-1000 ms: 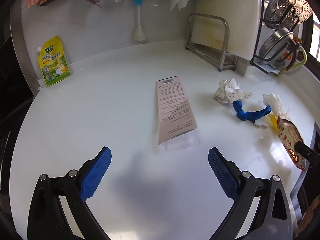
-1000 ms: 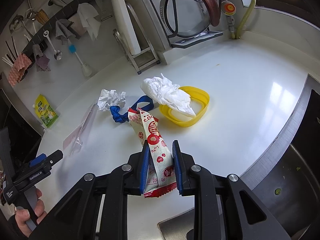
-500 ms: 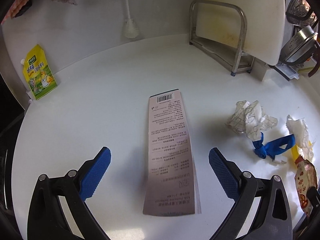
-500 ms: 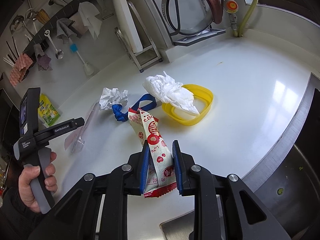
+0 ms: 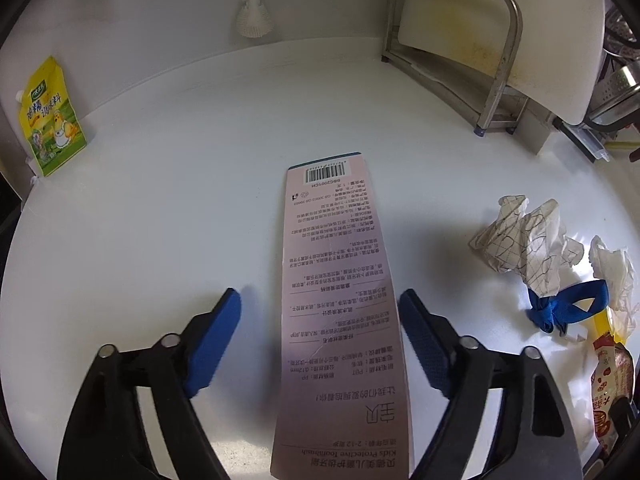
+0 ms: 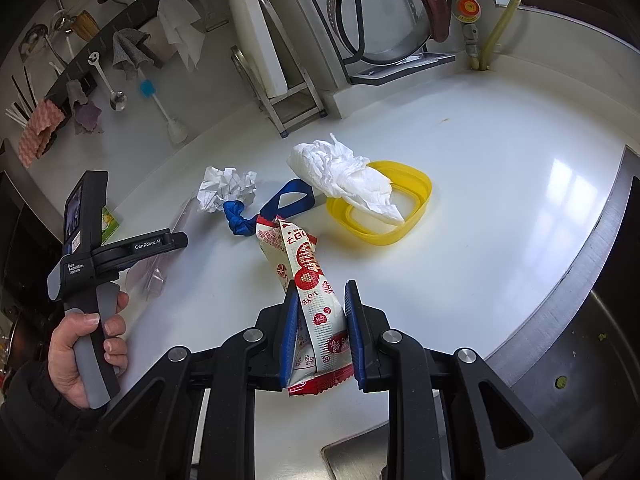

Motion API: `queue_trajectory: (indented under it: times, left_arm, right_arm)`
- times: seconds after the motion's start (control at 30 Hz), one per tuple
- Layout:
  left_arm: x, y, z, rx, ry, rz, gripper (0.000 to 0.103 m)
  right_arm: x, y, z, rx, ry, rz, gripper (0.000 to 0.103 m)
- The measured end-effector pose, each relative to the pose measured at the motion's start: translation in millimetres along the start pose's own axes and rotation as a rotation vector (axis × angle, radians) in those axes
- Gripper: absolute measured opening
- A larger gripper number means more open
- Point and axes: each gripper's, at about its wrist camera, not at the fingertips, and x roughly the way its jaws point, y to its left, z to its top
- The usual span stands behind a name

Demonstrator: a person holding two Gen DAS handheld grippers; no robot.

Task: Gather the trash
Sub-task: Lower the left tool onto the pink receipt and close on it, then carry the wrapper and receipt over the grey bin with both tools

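Trash lies on the white tabletop: a toothbrush card between the closing, not yet touching jaws of the left claw, then crumpled paper and blue strap. The right claw pinches a snack wrapper.

Left gripper closing, right gripper clamped

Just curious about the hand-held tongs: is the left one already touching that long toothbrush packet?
Apart. In the left wrist view, the closing left gripper straddles the toothbrush packet, counter showing beside each pad.
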Motion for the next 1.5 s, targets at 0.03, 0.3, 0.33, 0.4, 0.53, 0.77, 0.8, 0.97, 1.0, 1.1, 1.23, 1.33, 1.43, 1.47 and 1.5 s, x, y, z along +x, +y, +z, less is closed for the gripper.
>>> queue_trajectory:
  times: [0.03,0.3,0.33,0.4,0.53,0.77,0.8,0.97,1.0,1.1,1.23,1.33,1.43,1.47,1.5]
  left_arm:
    - [-1.8,-1.2,0.1,0.008,-0.003,-0.008,0.06]
    - [-17.1,4.2,-13.3,-0.007,0.007,-0.079,0.048]
    - [-20.5,5.0,-17.3,-0.009,0.005,-0.085,0.048]
    - [-29.5,4.7,-25.7,-0.002,-0.009,-0.081,0.048]
    - [-52.8,0.2,-45.1,0.04,-0.049,-0.086,0.048]
    - [-100.1,1.4,-80.7,0.092,-0.109,-0.101,0.048]
    - [-106.0,3.3,-85.3,0.094,-0.115,-0.105,0.048]
    - [-141.7,15.1,-108.8,0.113,-0.161,-0.097,0.048]
    - [-148.8,17.7,-114.0,0.118,-0.171,-0.093,0.048]
    - [-167.7,23.1,-131.4,0.137,-0.202,-0.08,0.048]
    - [-186.9,31.2,-155.5,0.145,-0.223,-0.085,0.048]
    - [-198.5,36.4,-175.2,0.149,-0.234,-0.098,0.048]
    - [-208.4,41.7,-196.0,0.154,-0.234,-0.111,0.048]
    - [-210.9,43.0,-202.8,0.155,-0.231,-0.115,0.048]
    - [-213.4,45.3,-209.2,0.158,-0.227,-0.12,0.048]
  right_arm:
    - [0.0,-0.1,-0.2,0.0,0.0,0.0,0.022]
    - [0.7,2.1,-0.2,-0.01,-0.001,0.001,0.022]
    - [0.2,2.5,-0.5,-0.011,-0.003,0.001,0.022]
    - [-0.1,4.2,-1.0,-0.018,-0.006,0.0,0.022]
    - [-1.9,9.6,-2.8,-0.034,-0.013,0.0,0.022]
    - [-20.0,23.8,-14.3,-0.055,-0.048,0.026,0.022]
    - [-23.2,27.7,-17.1,-0.064,-0.054,0.029,0.022]
    - [-42.9,40.0,-35.8,-0.09,-0.078,0.033,0.022]
    - [-48.3,41.3,-41.6,-0.092,-0.085,0.026,0.022]
    - [-64.8,44.7,-63.5,-0.084,-0.093,0.025,0.022]
    - [-86.6,52.4,-97.7,-0.055,-0.092,0.029,0.022]
    - [-106.2,64.8,-122.5,-0.056,-0.111,0.021,0.022]
    - [-121.6,78.2,-148.6,-0.072,-0.12,0.0,0.022]
    - [-125.5,81.1,-157.0,-0.066,-0.119,-0.003,0.022]
    - [-128.9,83.9,-164.2,-0.062,-0.117,-0.004,0.022]
